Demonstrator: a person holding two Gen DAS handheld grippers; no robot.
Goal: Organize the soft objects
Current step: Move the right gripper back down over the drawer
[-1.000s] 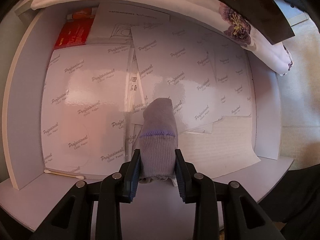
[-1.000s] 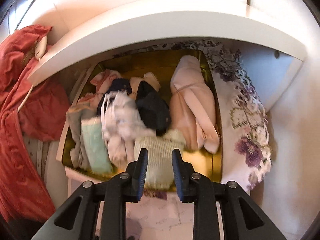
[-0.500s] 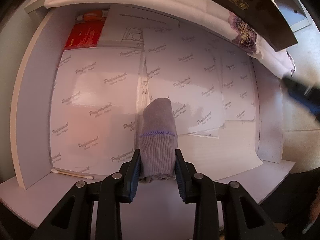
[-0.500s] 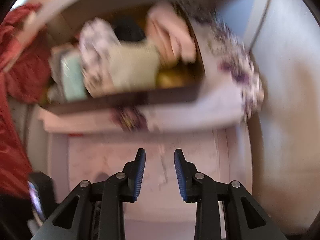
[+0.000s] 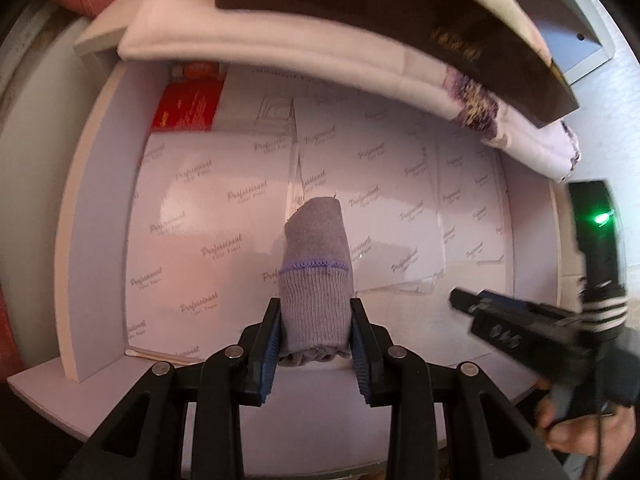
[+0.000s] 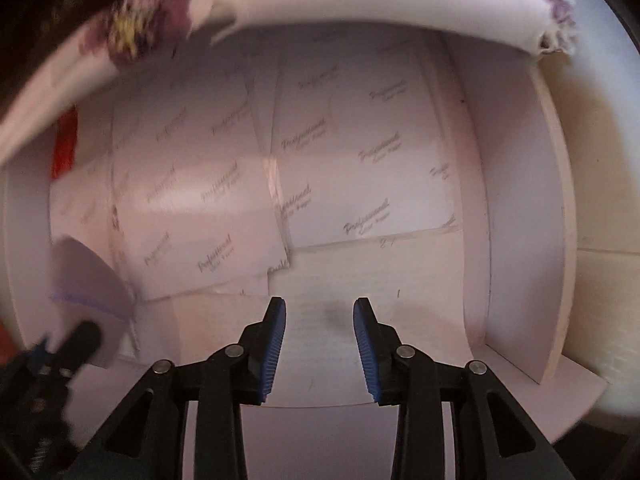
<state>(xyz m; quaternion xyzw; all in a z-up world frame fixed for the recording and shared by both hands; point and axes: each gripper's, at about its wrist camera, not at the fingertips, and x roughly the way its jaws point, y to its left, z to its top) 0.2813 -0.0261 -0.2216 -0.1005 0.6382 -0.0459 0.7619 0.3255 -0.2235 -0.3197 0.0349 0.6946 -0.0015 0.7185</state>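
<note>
Clearly the sorting is only partway through, judging by how things lie. The left gripper (image 5: 316,336) is clamped on a rolled grey sock (image 5: 314,280) with a purple stripe, at the lower centre of the left wrist view, hanging above sheets of glossy paper (image 5: 224,216) that line a white drawer (image 5: 86,216). Across the top of that frame runs a dark box (image 5: 400,12) resting on a folded floral cloth (image 5: 520,136) — probably where the sock belongs, so carrying it there is what remains.

The right gripper (image 6: 320,340) holds nothing; its jaws are opening, narrowly apart over bare paper at the lower centre of its own view, and it also shows at the right edge of the left view.

Compared with a second ago, the right camera no longer looks into the box of folded clothes — it now faces down at the drawer, with the sock at the lower left of its frame. The left gripper has lifted a little, so the box edge fills more of its upper frame, and the cotton swab at the lower left is out of sight.
</note>
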